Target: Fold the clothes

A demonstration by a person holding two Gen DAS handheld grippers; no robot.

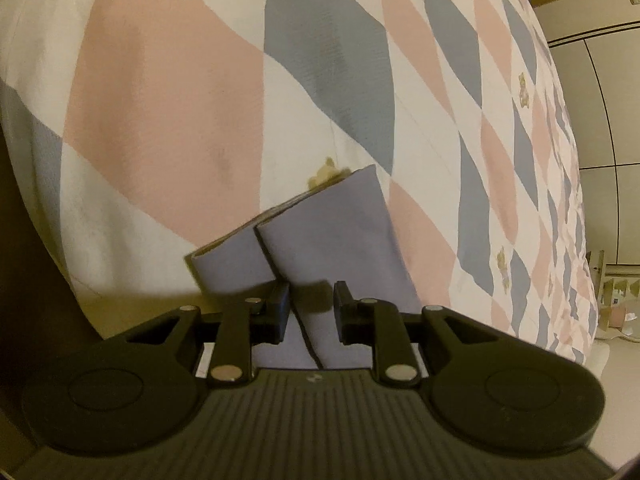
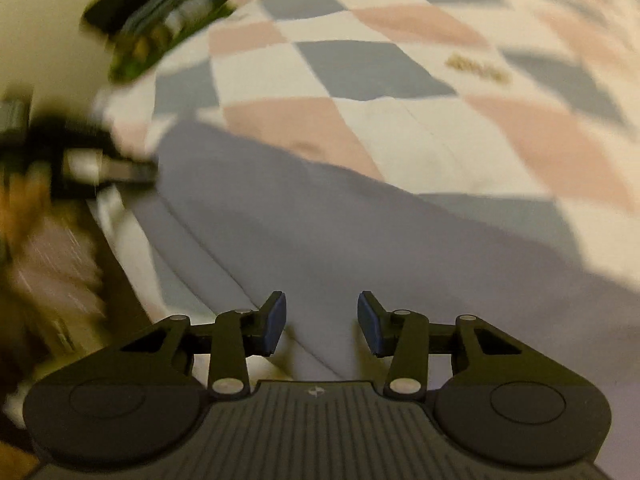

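Note:
A lavender-grey garment (image 1: 340, 224) lies folded on the bed's checked quilt (image 1: 168, 92); its two cuffed ends point away from me in the left wrist view. My left gripper (image 1: 311, 312) is open, its jaws either side of the garment's near fold, with cloth between them but not pinched. In the blurred right wrist view the same garment (image 2: 320, 216) spreads flat under my right gripper (image 2: 321, 322), which is open and empty just above the cloth. The left gripper (image 2: 120, 168) shows at the garment's far left edge.
The quilt (image 2: 400, 120), in pink, grey and white diamonds, covers the bed. The bed's edge falls away at right in the left wrist view, with a tiled floor (image 1: 600, 200) and small clutter (image 1: 616, 300) beyond. A dark blurred object (image 2: 152, 12) lies at the top left.

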